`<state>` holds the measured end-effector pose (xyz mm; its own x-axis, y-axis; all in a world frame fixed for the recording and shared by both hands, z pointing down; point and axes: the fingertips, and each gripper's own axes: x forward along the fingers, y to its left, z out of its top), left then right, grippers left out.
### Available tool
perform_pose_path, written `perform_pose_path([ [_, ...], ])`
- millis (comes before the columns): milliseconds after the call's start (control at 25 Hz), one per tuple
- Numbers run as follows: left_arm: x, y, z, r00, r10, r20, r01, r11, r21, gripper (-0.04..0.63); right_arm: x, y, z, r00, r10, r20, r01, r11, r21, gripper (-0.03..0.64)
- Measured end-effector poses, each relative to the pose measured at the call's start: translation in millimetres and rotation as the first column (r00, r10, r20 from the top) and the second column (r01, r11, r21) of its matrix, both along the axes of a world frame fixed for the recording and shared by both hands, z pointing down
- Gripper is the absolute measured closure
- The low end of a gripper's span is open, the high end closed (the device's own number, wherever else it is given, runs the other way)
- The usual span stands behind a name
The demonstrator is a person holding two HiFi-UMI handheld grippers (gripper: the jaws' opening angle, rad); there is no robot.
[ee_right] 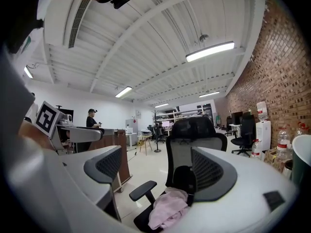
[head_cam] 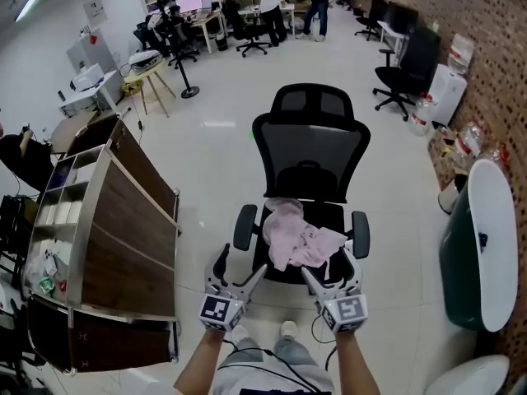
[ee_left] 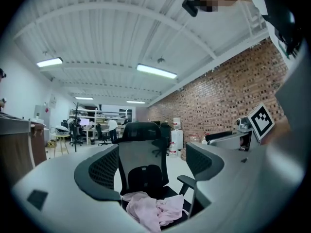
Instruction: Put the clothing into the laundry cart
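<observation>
Bright, even light from ceiling strip lights [ee_left: 156,71], glossy floor glare, fisheye bending and dark vignette at edges

Pink clothing [head_cam: 298,239] lies crumpled on the seat of a black office chair [head_cam: 310,151]. The left gripper [head_cam: 239,268] and right gripper [head_cam: 332,270] point at the seat's front edge, jaws apart. A brown-panelled cart [head_cam: 123,245] stands at the left.

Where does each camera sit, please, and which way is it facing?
Head view: on the person's head, looking steeply down at the office chair holding pink clothing; left tongs, right tongs and both forearms show.
Left gripper view: on the left tongs, level toward the chair; its open jaws show.
Right gripper view: on the right tongs, likewise.
All three share the clothing.
</observation>
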<state>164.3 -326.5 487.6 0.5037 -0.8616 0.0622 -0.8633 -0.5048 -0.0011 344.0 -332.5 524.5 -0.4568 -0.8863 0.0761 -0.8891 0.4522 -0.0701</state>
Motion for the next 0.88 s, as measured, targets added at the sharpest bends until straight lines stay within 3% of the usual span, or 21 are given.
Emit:
perform_pose_path([
  [240,-6,-27,62,0.995,0.059,0.081,-0.055,0.998,-0.041,0.186,-18,-30,84,0.998,-0.053,-0.034,0.047,0.986,-0.159,0.147],
  [360,-4,-43,74,0.997,0.059,0.051,-0.055,0.995,-0.086,0.186,-27,-56,138,0.992,-0.093,-0.083,0.070,0.966,-0.247,0.147],
  [680,-14,-92,149,0.994,0.108,0.005,-0.107,0.985,-0.136,0.179,-61,-128,305,0.971,-0.202,-0.129,0.113,0.861,-0.495,0.147],
  [880,-21,-120,196,0.992,0.123,-0.002,-0.121,0.980,-0.160,0.176,-66,-169,415,0.969,-0.196,-0.152,0.064,0.791,-0.609,0.122],
])
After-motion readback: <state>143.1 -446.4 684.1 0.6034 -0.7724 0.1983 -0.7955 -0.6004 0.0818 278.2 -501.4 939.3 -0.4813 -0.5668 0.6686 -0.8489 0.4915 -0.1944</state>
